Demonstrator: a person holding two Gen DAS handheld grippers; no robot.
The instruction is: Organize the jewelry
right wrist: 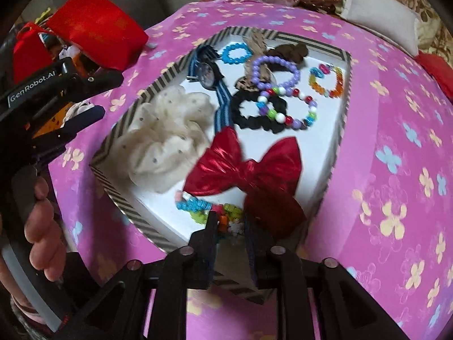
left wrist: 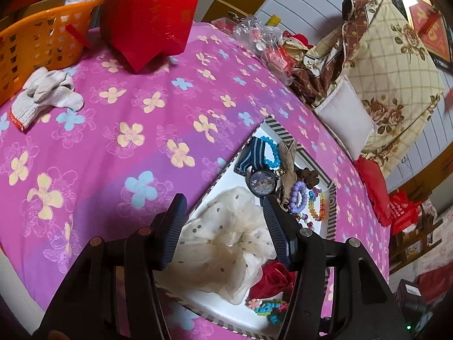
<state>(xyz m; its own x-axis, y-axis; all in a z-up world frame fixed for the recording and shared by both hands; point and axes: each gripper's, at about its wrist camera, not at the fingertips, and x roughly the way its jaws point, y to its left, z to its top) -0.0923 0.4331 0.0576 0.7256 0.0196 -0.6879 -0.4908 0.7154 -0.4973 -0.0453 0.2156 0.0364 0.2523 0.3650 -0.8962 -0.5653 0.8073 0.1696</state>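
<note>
Your right gripper (right wrist: 230, 223), jaws slightly apart, straddles the colourful bracelet (right wrist: 208, 208) at the tray's (right wrist: 344, 113) 6 o'clock edge; clear the red bow (right wrist: 246, 164) first. The left gripper (left wrist: 223, 215) hangs open, empty.

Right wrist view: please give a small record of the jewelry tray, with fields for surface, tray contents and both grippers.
surface: pink flowered cloth
tray: white tray with striped rim
contents: cream scrunchie, red bow, watch, black scrunchie, purple bead bracelet
left gripper: open above the cream scrunchie
right gripper: slightly open, over a colourful bracelet
</note>
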